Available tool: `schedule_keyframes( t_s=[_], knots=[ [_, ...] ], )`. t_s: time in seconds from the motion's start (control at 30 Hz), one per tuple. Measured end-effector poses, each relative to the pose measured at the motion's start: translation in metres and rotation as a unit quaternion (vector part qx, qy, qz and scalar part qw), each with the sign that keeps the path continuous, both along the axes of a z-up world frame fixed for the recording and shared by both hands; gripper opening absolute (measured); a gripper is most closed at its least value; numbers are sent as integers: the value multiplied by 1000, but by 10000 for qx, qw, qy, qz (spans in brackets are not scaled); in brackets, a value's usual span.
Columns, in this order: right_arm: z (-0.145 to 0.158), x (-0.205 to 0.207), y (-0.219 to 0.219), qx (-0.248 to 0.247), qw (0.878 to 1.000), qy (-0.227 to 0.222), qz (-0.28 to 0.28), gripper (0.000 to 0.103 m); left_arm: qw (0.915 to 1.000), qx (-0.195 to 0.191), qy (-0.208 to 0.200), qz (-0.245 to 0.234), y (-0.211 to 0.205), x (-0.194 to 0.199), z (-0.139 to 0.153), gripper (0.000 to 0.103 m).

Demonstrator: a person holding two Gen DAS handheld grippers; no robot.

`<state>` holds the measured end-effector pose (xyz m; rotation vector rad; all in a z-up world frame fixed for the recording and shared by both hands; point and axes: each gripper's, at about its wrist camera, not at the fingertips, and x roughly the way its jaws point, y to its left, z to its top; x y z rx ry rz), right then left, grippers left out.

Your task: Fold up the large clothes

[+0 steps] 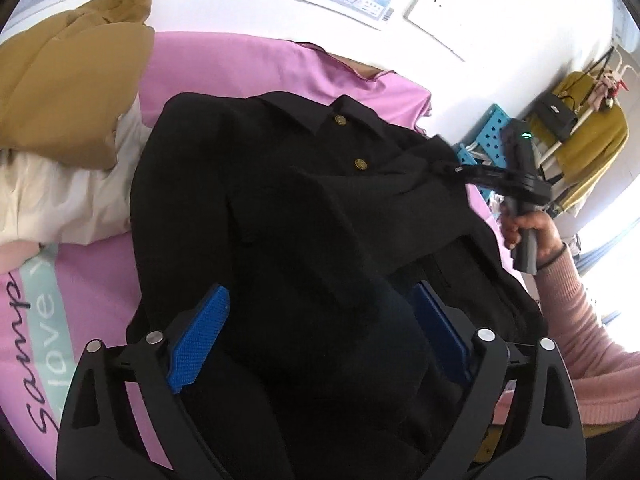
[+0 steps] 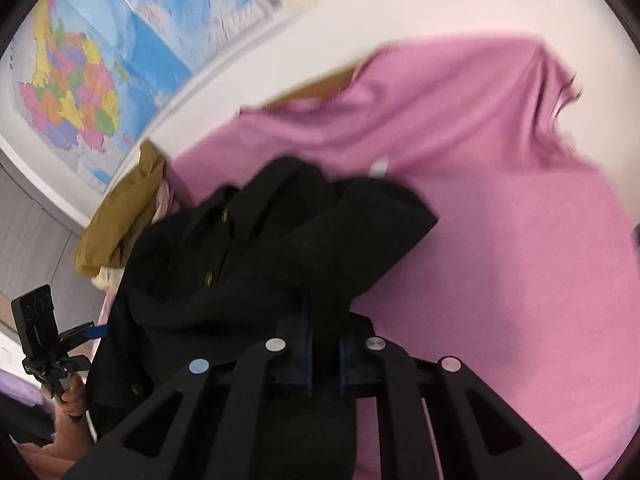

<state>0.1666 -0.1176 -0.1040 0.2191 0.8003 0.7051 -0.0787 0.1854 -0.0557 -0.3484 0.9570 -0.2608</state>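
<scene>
**Folding the black coat on the pink sheet**

We see the coat (image 1: 288, 208) lying on the sheet (image 2: 500, 200). Our left gripper (image 1: 320, 344) straddles it, fingers wide apart. Our right gripper (image 2: 324, 360) pinches a coat fold, lifting it.

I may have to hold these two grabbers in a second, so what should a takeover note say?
Left gripper: fingers spread wide, black jacket cloth between them, not pinched.
Right gripper: fingers shut on a fold of the jacket, lifting it.
The jacket lies collar-up on the pink sheet, beside a mustard garment.
Done: one side gathered inward.
Left: lay that fold flat, then fold the rest.
</scene>
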Motion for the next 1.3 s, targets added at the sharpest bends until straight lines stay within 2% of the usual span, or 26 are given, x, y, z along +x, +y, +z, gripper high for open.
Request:
schedule_keyframes(
  t_s=[0.07,0.13,0.27,0.37,0.47,0.5,0.53,0.57,0.6,0.63,0.67,0.7,0.73,0.8,0.83,0.87,0.9,1.0,1.07,1.1,1.17,1.2,1.27,1.3],
  knots=[
    [8,2,-19,3,9995,-45,-316,8,10000,18,-16,77,3,5,0,89],
    [6,9,-28,92,9993,84,-351,8,9999,112,-109,60,3,6,4,89],
    [-8,19,-18,-316,9978,256,-523,9,9980,600,-179,-121,-9,2,15,90],
    [-14,22,-21,-154,9973,384,-608,13,9940,769,-420,-660,-32,-17,23,92],
    [-9,11,-30,-92,9969,281,-723,20,9836,1271,-494,-1177,-60,-35,18,92],
    [-4,4,-33,-72,9970,166,-757,30,9792,1480,-456,-1310,-69,-39,12,92],
    [2,-6,-34,-64,9973,6,-734,54,9764,1626,-403,-1364,-74,-39,7,92],
    [9,-19,-33,-56,9978,-211,-633,66,9725,1836,-303,-1400,-79,-38,-1,91],
    [13,-28,-28,-82,9982,-347,-486,76,9702,1997,-229,-1353,-80,-36,-7,86],
    [15,-36,-22,-161,9985,-427,-312,77,9702,2066,-148,-1258,-77,-31,-10,73],
    [13,-46,-13,-378,9980,-479,-158,77,9719,2040,-92,-1166,-72,-28,-11,67],
    [10,-50,-7,-526,9975,-478,-58,77,9757,1933,-56,-1031,-66,-21,-11,56],
    [3,-53,2,-697,9966,-428,120,77,9817,1707,-51,-846,-54,-15,-9,44],
    [-9,-53,14,-1040,9938,-380,141,76,9898,1299,-33,-590,-33,-5,-5,30],
    [-16,-51,19,-1194,9921,-366,108,63,9930,1079,-39,-469,-22,-1,-3,27],
    [-18,-48,19,-1276,9910,-410,6,44,9958,857,-67,-314,-11,3,0,24],
    [-18,-46,18,-1359,9895,-475,-95,3,9975,684,-74,-166,-2,7,3,22],
    [-11,-42,-2,-880,9948,-435,-280,3,9995,250,10,187,23,14,7,20],
    [-7,-43,-15,-790,9946,-525,-417,2,9985,-32,174,509,43,20,4,20],
    [-5,-41,-24,-734,9941,-517,-612,2,9974,-118,282,654,50,21,1,27],
    [-7,-37,-32,-772,9929,-467,-771,2,9950,-70,460,887,62,24,-6,31],
    [-9,-35,-36,-742,9927,-403,-866,3,9949,22,503,878,62,24,-9,36],
    [-10,-33,-37,-834,9923,-313,-864,6,9956,-67,500,795,61,22,-13,46],
    [-8,-35,-34,-971,9905,-367,-897,12,9960,-77,504,740,60,22,-14,51]
  ],
)
